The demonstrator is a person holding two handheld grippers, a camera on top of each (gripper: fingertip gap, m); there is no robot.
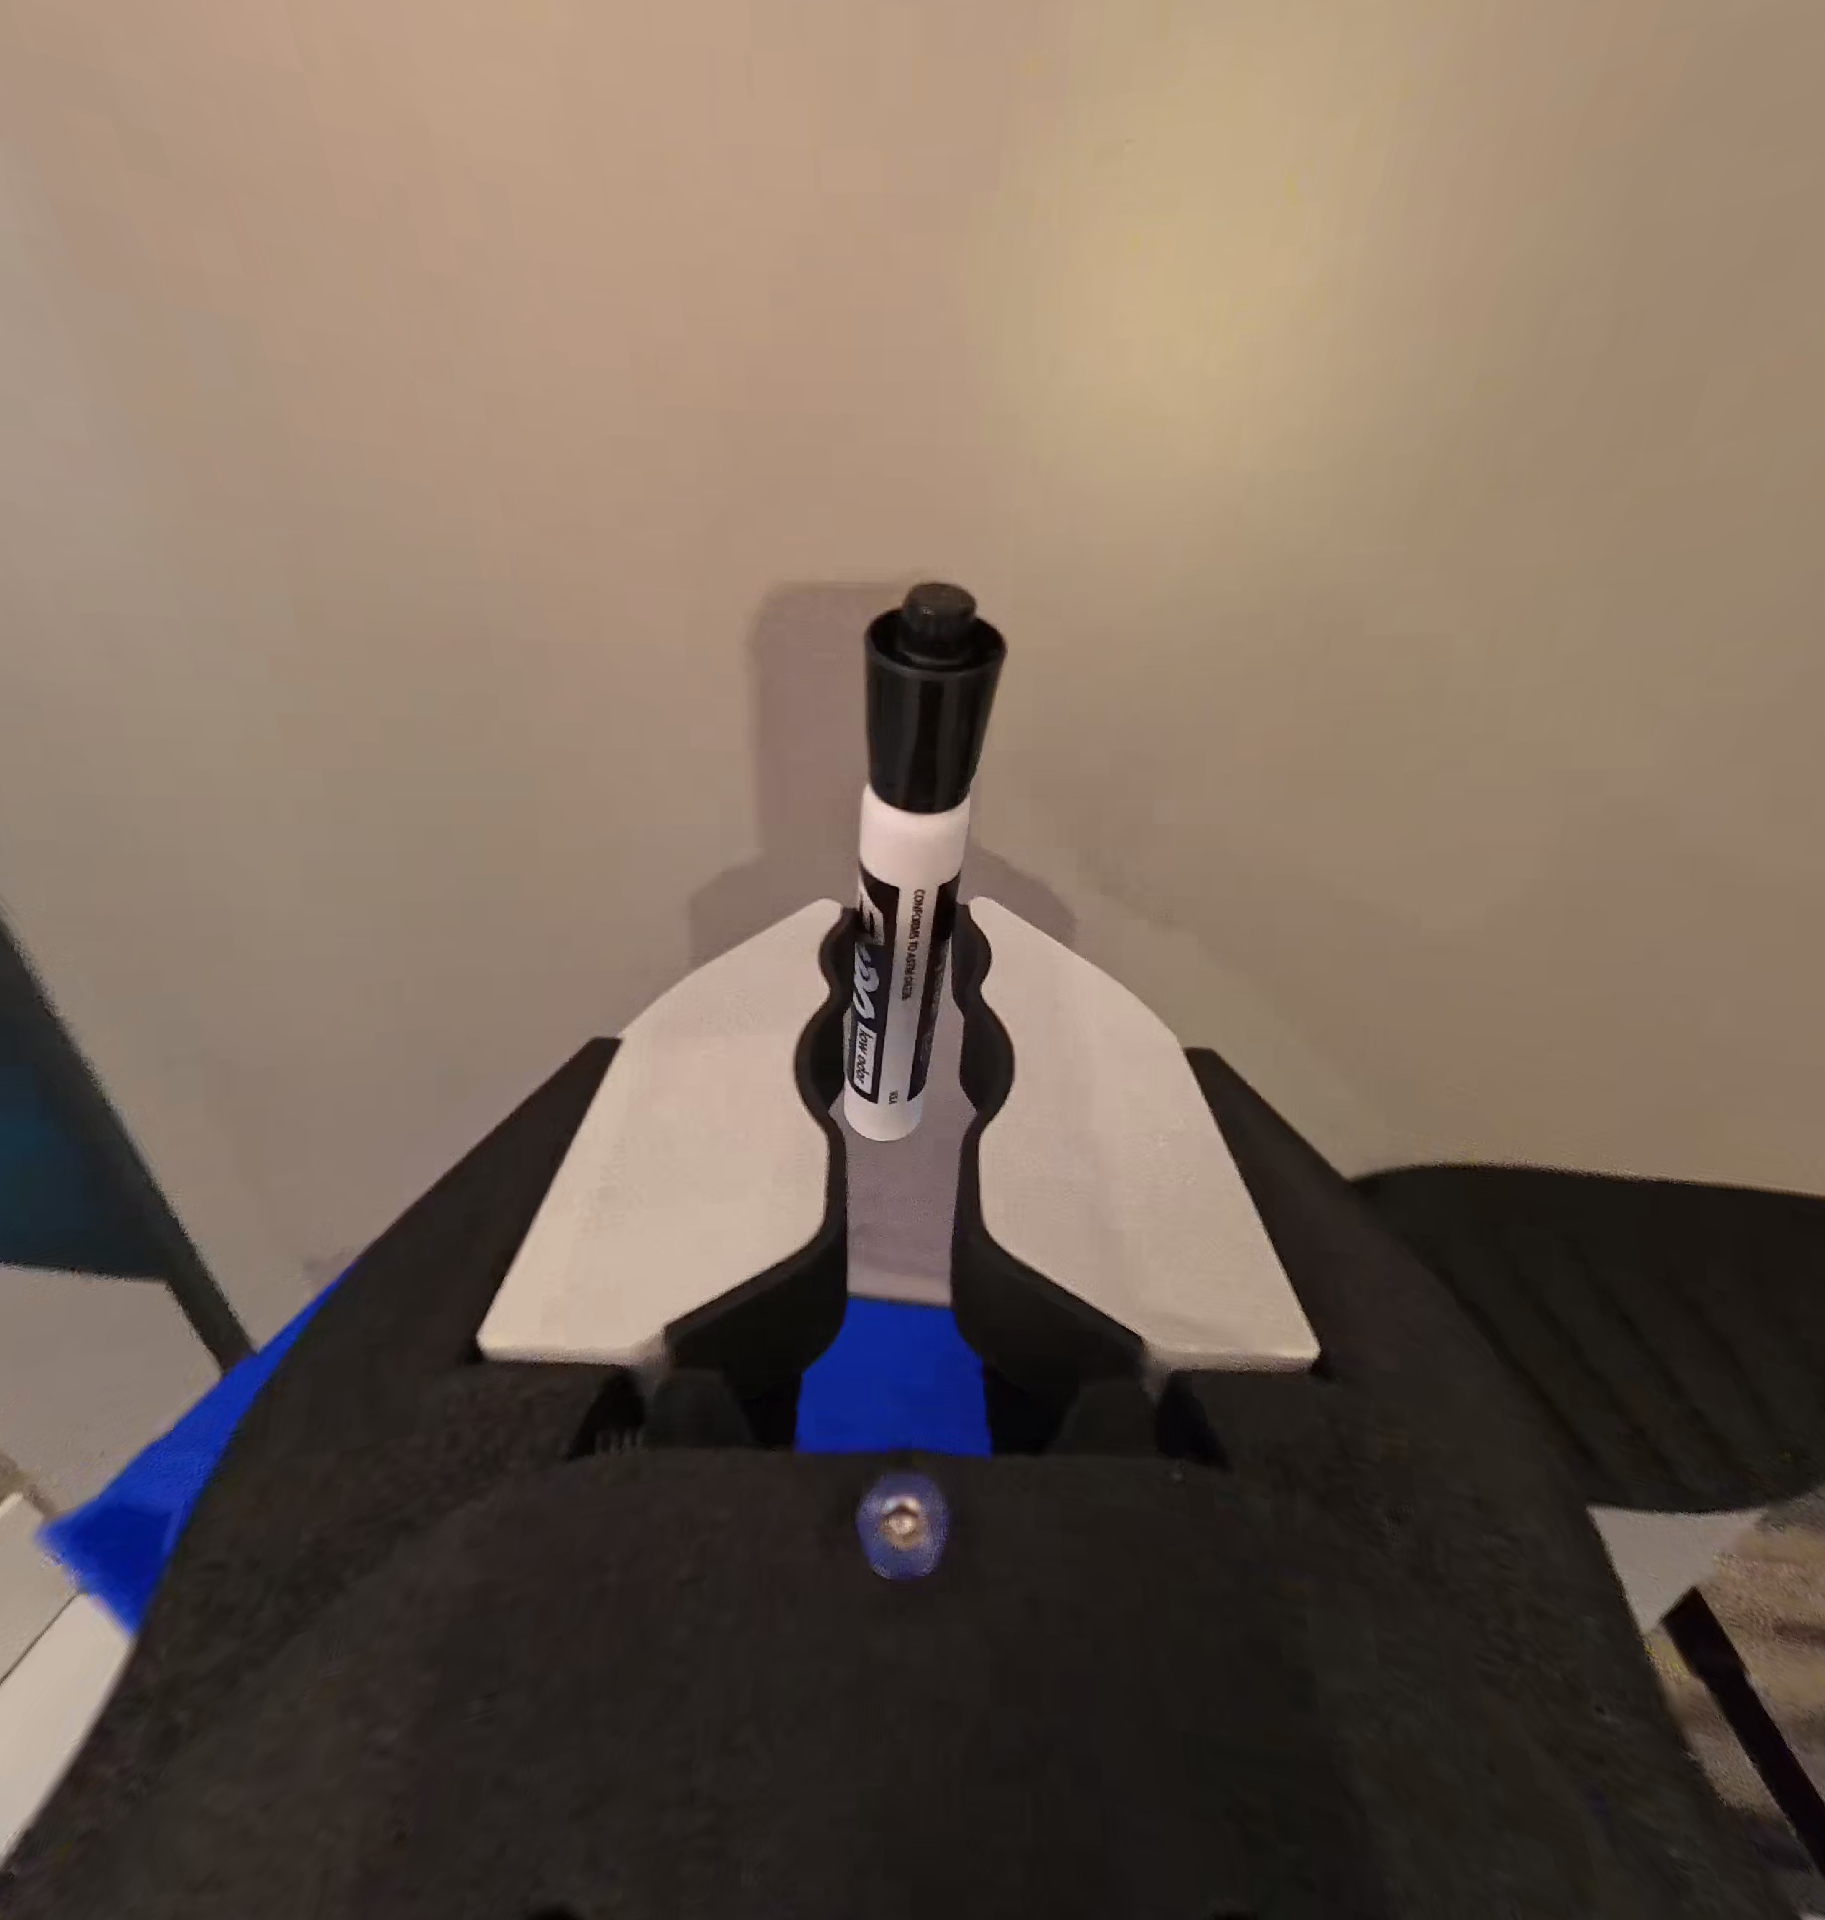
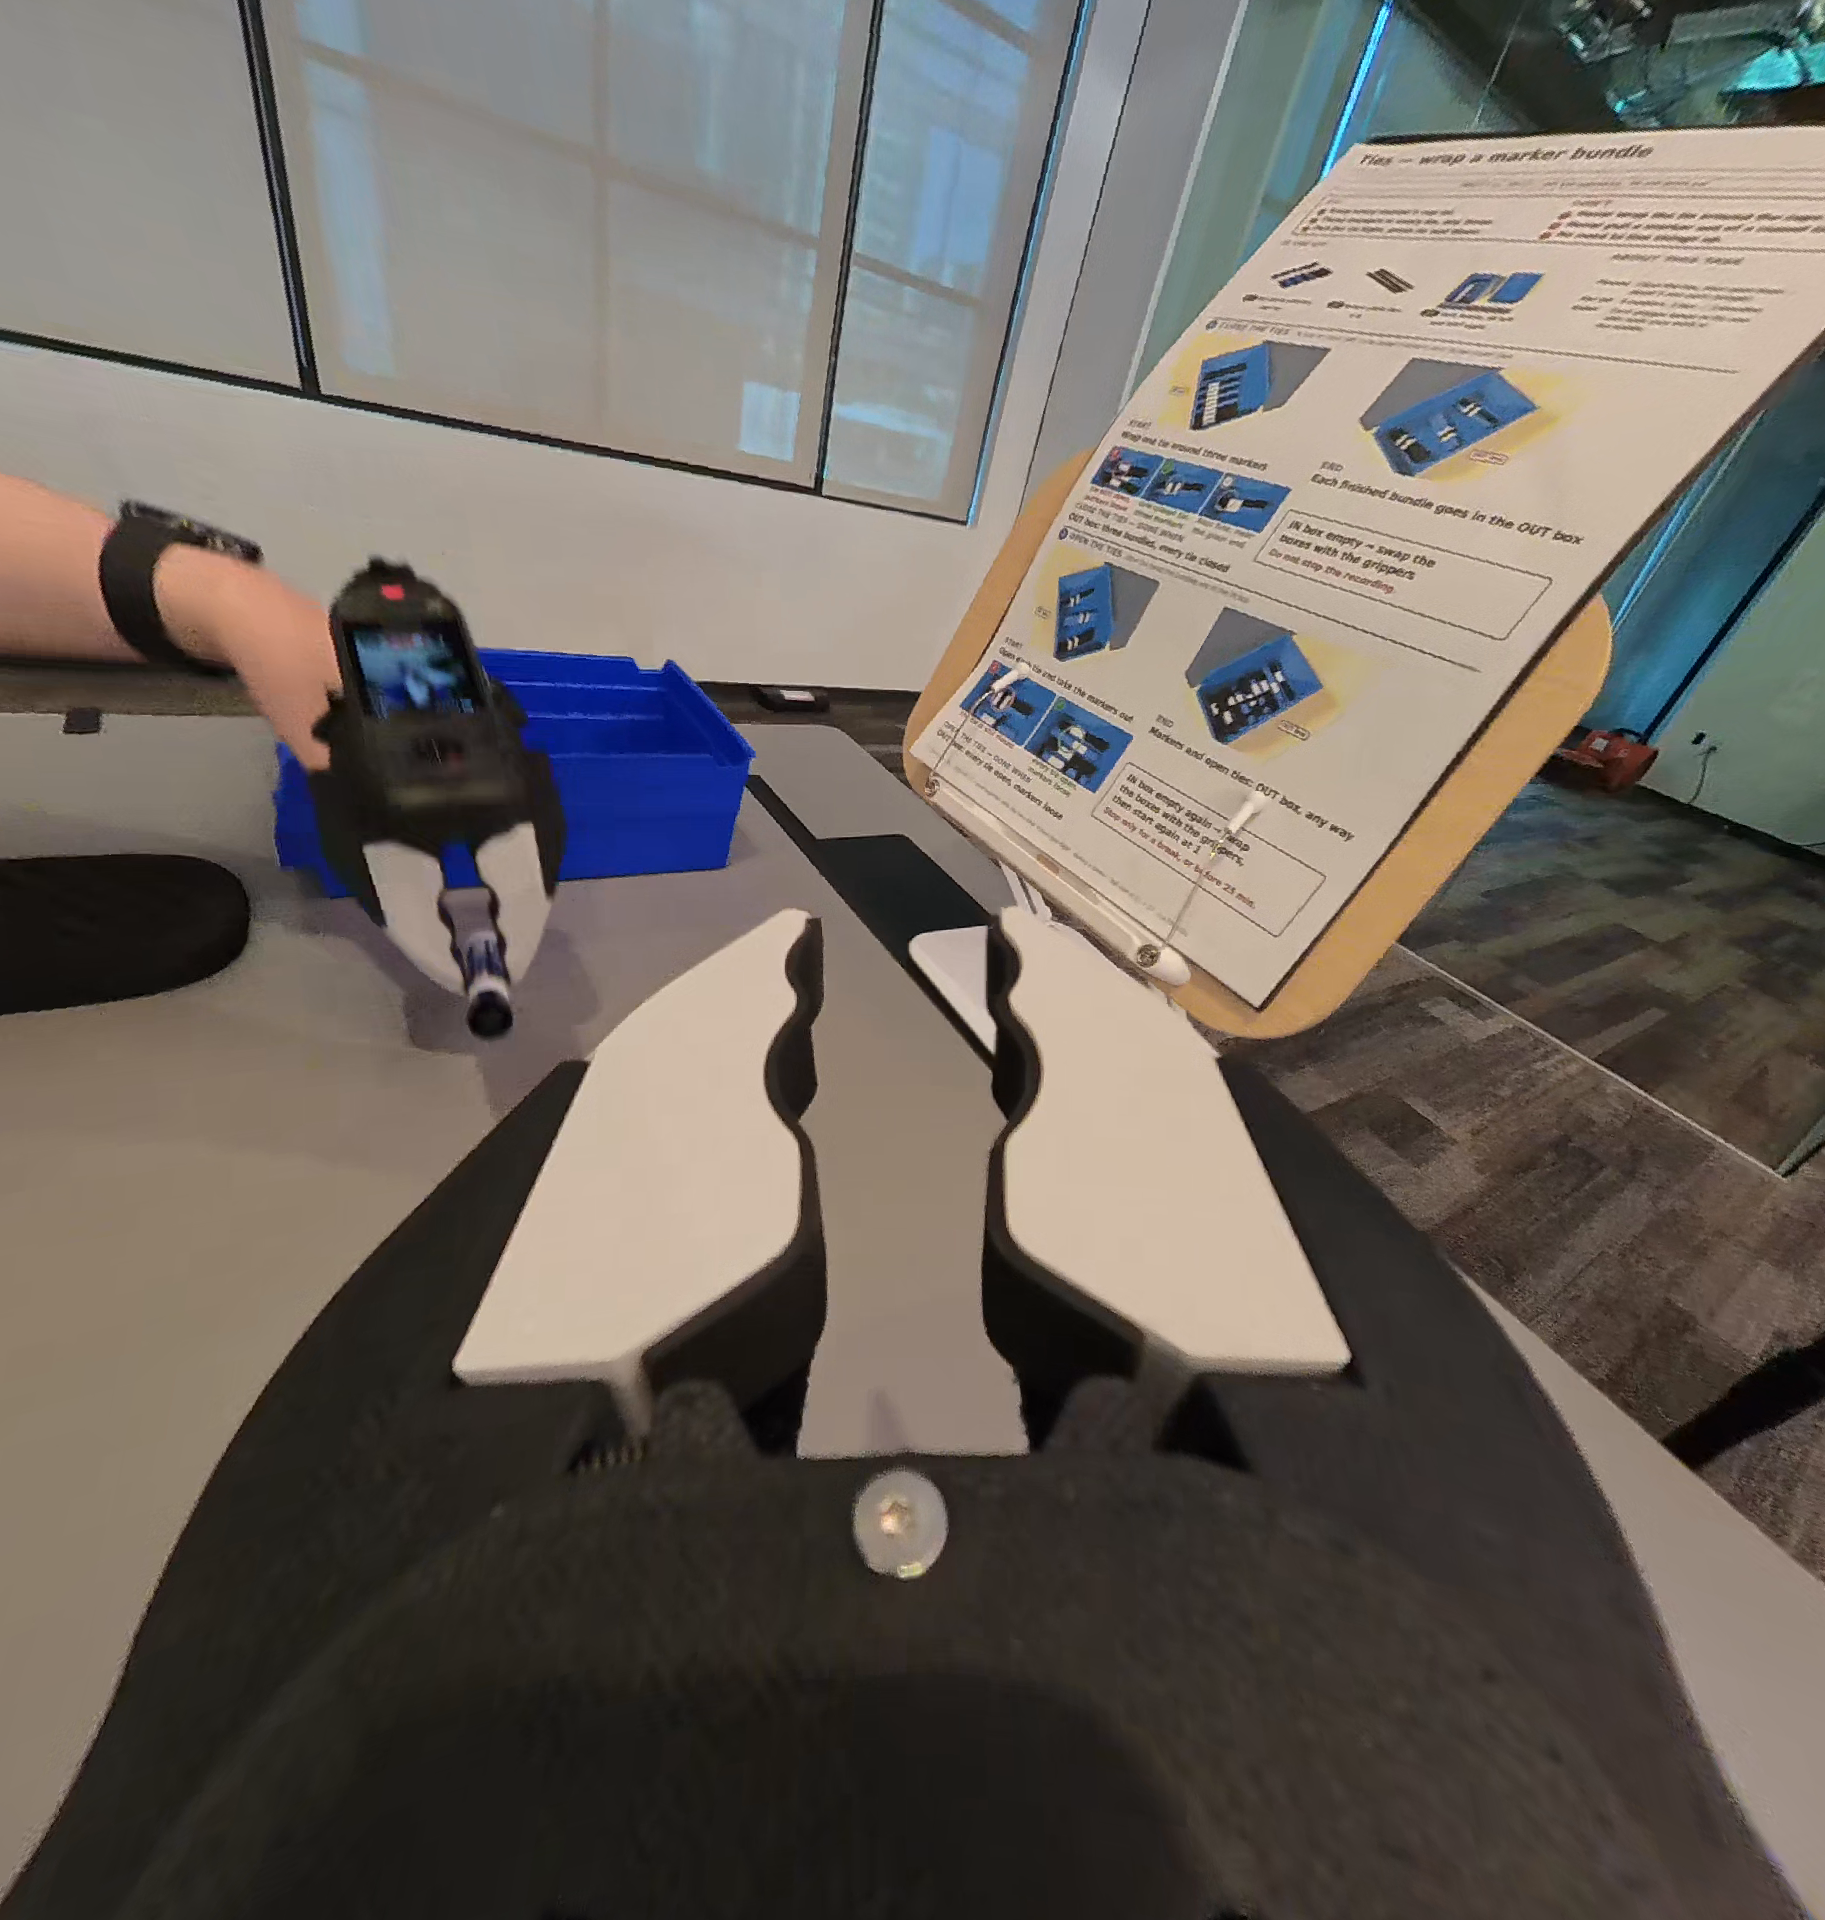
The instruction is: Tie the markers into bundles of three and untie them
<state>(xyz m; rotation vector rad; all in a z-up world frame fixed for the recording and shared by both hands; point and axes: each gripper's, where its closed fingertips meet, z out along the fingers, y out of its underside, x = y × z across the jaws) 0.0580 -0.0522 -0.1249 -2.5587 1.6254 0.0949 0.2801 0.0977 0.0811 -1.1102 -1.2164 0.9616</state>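
My left gripper (image 1: 903, 914) is shut on a white marker with a black cap (image 1: 913, 894). The marker runs along the fingers, cap end forward, above the pale table (image 1: 472, 416). In the right wrist view the left gripper (image 2: 472, 940) hangs over the table in front of a blue bin (image 2: 638, 758), with the marker (image 2: 482, 966) pointing down toward the table top (image 2: 160, 1143). My right gripper (image 2: 903, 935) is open and empty, over the table to the right of the left one. No ties or other markers show.
A paper instruction sheet on a wooden stand (image 2: 1355, 582) leans at the table's right edge. A black chair seat (image 2: 77, 925) lies left of the bin; it also shows in the left wrist view (image 1: 1635, 1330). A person's hand with a black wristband (image 2: 149, 592) holds the left gripper. Carpet floor (image 2: 1562, 1039) lies to the right. The grippers' ends are close to 35 centimeters from one another.
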